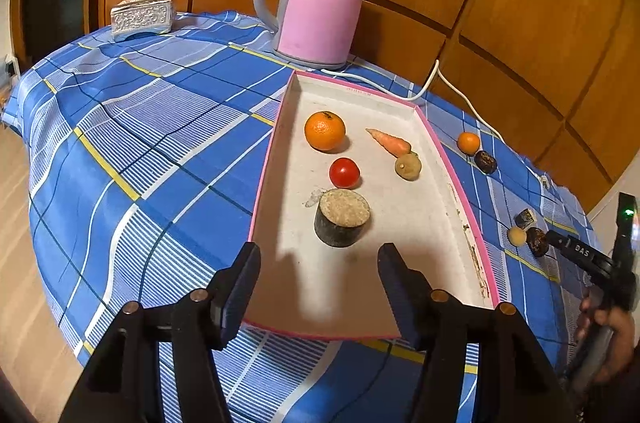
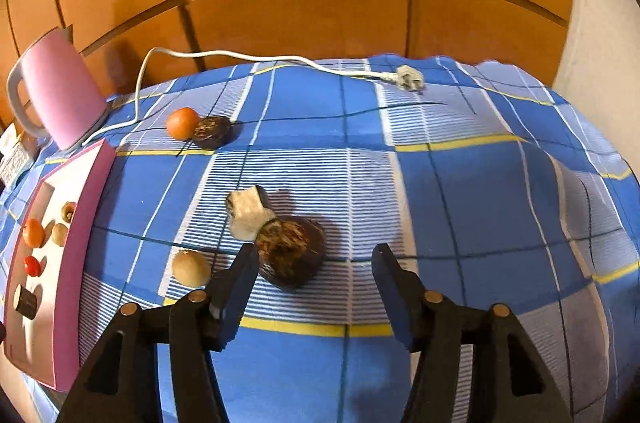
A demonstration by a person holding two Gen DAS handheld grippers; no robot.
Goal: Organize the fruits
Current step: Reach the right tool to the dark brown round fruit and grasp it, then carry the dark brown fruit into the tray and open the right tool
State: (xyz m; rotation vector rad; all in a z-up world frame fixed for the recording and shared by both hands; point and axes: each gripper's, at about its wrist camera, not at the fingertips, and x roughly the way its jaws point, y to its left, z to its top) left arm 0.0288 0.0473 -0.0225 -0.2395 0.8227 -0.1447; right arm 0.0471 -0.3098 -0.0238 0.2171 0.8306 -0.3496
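Since several fruits already lie in the shallow white tray with a pink rim [image 1: 276, 127], the step in hand looks like collecting the dark brown, fibrous, rounded fruit [image 2: 290, 255] from the blue checked tablecloth [image 2: 460, 207]. Doing it well likely means centring the right gripper [image 2: 314, 259] over that fruit, clear of the white chunk [image 2: 248, 213] touching it and the small tan round fruit [image 2: 191, 267] nearby. Its fingers stand wide apart, holding nothing; the left finger [image 2: 240, 275] sits just beside the fruit, contact unclear. Above the tray's near end, the left gripper [image 1: 318, 259] hovers, also spread and empty.
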